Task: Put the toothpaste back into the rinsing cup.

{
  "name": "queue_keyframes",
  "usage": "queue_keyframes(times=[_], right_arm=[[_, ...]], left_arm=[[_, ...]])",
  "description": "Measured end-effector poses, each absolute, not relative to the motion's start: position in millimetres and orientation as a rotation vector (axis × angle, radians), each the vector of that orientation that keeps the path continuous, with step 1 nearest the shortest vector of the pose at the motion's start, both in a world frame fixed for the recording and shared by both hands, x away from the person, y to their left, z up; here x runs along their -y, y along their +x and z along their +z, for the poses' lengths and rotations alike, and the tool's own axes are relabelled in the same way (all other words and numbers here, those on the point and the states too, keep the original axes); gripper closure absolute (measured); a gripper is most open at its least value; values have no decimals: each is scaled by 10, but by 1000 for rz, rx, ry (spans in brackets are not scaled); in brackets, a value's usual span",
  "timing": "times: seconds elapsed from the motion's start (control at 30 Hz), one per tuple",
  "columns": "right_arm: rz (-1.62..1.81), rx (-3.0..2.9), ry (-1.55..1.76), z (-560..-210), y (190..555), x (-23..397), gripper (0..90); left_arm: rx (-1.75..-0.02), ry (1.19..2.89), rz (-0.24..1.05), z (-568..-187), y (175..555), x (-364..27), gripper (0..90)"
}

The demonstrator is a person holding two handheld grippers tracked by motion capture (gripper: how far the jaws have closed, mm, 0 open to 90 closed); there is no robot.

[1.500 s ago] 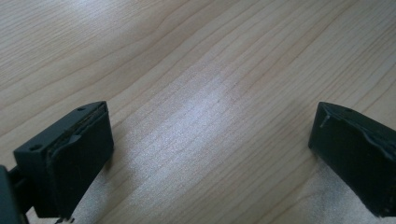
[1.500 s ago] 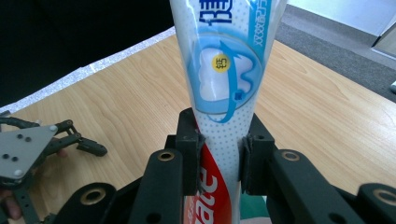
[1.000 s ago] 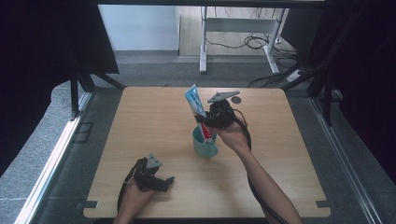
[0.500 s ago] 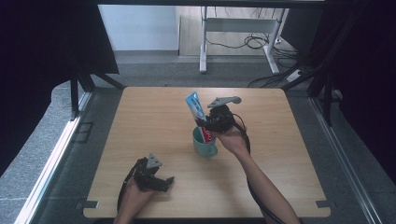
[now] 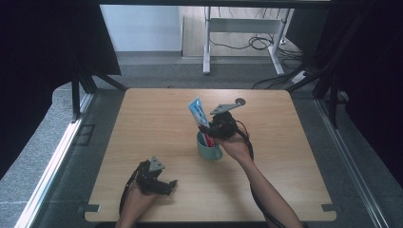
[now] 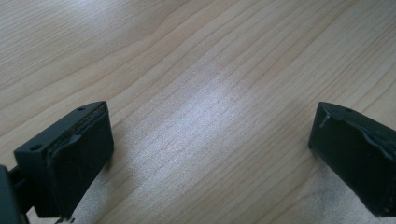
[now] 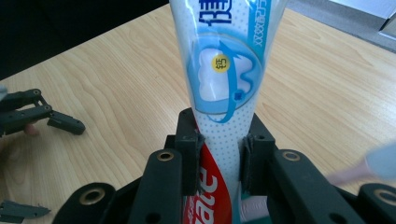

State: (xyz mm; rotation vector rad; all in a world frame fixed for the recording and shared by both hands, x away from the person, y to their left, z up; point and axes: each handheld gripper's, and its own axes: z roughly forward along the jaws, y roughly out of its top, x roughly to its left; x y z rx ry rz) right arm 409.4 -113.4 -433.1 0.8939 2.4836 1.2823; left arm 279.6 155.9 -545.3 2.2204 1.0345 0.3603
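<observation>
Right claw (image 5: 209,129), pinching the toothpaste tube (image 5: 197,114) upright, has dropped a bit since a second ago so the tube's bottom now sits inside the teal cup (image 5: 209,148) mid-table (image 5: 142,118), release likely next; left claw (image 5: 167,186) rests spread, empty.

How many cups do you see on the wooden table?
1. A teal cup stands near the middle of the table, below the right gripper, which holds a toothpaste tube above or into it. No other cup is visible.
</observation>
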Motion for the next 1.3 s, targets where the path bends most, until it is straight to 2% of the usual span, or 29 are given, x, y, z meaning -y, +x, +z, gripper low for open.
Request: queue_keyframes(times=[1.3], right_arm=[[1275,-2533,897,-4594,4039,1210,683]], left_arm=[[-1035,2219,360,-5454,2796,-1558,0]])
